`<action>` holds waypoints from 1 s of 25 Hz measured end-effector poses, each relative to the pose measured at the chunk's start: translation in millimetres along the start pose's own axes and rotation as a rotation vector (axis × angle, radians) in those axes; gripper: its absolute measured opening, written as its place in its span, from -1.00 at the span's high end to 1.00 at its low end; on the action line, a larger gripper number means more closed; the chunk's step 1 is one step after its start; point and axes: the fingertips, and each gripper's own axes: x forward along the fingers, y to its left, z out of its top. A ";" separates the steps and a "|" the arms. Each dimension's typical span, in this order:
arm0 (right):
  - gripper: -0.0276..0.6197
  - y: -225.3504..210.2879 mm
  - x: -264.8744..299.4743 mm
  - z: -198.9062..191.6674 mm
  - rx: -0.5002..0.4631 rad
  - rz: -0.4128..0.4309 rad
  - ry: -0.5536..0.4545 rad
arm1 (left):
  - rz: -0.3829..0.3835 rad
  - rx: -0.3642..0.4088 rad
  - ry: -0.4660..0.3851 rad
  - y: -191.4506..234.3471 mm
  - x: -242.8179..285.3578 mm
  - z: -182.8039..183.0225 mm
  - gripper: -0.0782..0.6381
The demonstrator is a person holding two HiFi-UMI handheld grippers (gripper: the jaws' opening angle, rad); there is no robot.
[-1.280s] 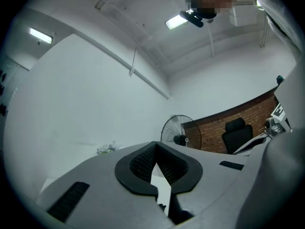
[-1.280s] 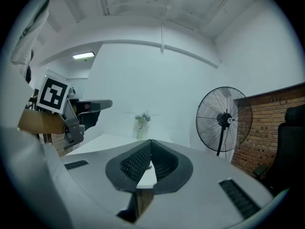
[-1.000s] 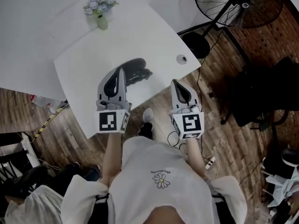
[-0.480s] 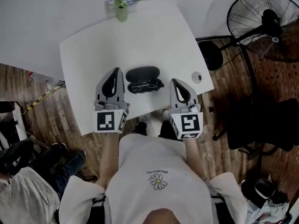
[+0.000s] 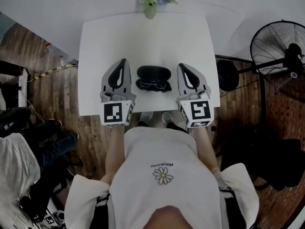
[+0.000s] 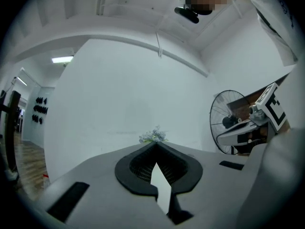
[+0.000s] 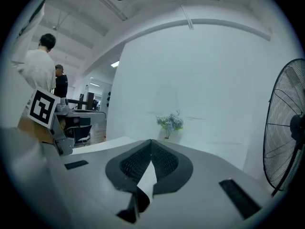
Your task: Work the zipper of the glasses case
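A: So, where is the glasses case (image 5: 153, 73) right now?

B: On the white table (image 5: 95, 42), between the two claws. It lies just right of the left claw (image 5: 123, 62) and just left of the right claw (image 5: 180, 66), touching neither. It lies open, and the glasses (image 5: 153, 85) show in the half nearer the claws' wrists.

A: And the claws themselves?

B: Both are pinched shut on nothing. Each one's own view shows its tips meeting over bare tabletop, with the flower vase (image 5: 150, 4) well beyond them.

A: Then what makes the zipper step go well?

B: I'd spread both sets of jaws before moving inward, since closed tips can only shove the case. One claw should pin the base. It looks light, and I'd expect it to skate on that smooth top. The other claw takes the pull tab. I can't make the tab out from here, so it has to be found first.

A: Any risk?

B: Probably catching the glasses or the lining in the teeth. Fold the lid fully down first. Pinch only the tab, then follow the curve of the rim rather than dragging straight toward the claw.
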 end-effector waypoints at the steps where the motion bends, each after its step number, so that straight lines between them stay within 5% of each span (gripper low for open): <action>1: 0.89 -2.3 1.7 0.9 -0.003 0.010 -0.009 | 0.020 0.006 -0.007 -0.3 -1.4 4.1 0.74; 12: 0.89 -5.9 -3.0 -15.7 0.030 0.095 -0.009 | 0.131 0.065 -0.023 -6.4 -16.3 18.5 0.74; 20: 0.89 -1.2 -4.2 -45.1 0.088 0.117 0.063 | 0.019 0.111 0.061 -22.9 9.2 -2.7 0.74; 25: 0.89 15.2 -1.7 -69.4 0.121 0.148 0.126 | -0.149 0.144 0.194 -31.5 53.9 -46.4 0.74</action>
